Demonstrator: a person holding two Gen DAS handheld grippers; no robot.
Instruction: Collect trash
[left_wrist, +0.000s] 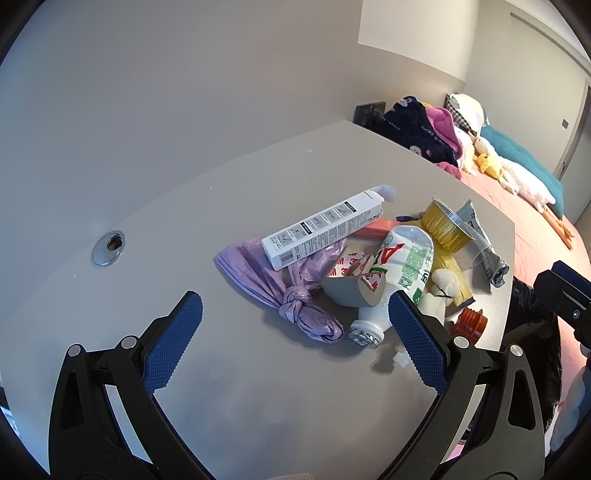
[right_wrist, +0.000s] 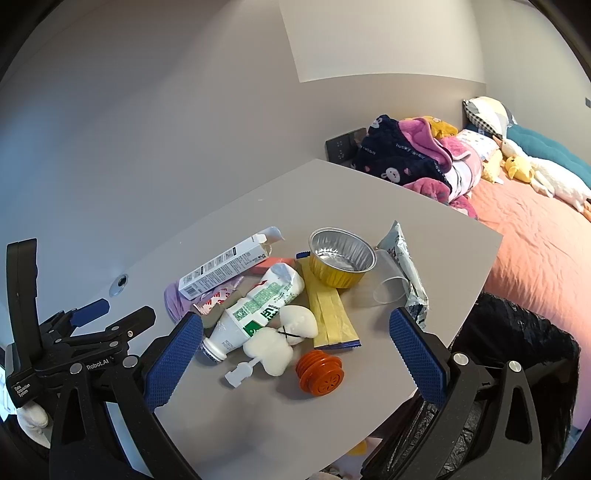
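A pile of trash lies on the grey table (left_wrist: 184, 206): a knotted purple bag (left_wrist: 295, 306), a white carton (left_wrist: 321, 225), a tape roll (left_wrist: 351, 284), a white bottle with green label (left_wrist: 399, 266), a gold foil cup (left_wrist: 447, 221), a silver wrapper (left_wrist: 487, 251) and an orange cap (left_wrist: 471, 323). My left gripper (left_wrist: 295, 332) is open and empty, just short of the purple bag. In the right wrist view my right gripper (right_wrist: 295, 343) is open and empty above the bottle (right_wrist: 258, 310), white foam pieces (right_wrist: 284, 336), orange cap (right_wrist: 320, 373), foil cup (right_wrist: 341, 258) and a clear cup (right_wrist: 389, 282).
A black trash bag (right_wrist: 517, 350) hangs open below the table's right edge (right_wrist: 476, 280). A bed with pink sheet (right_wrist: 535, 240), clothes and plush toys lies beyond. A cable hole (left_wrist: 108, 248) is in the table near the wall. The left gripper also shows in the right wrist view (right_wrist: 110, 317).
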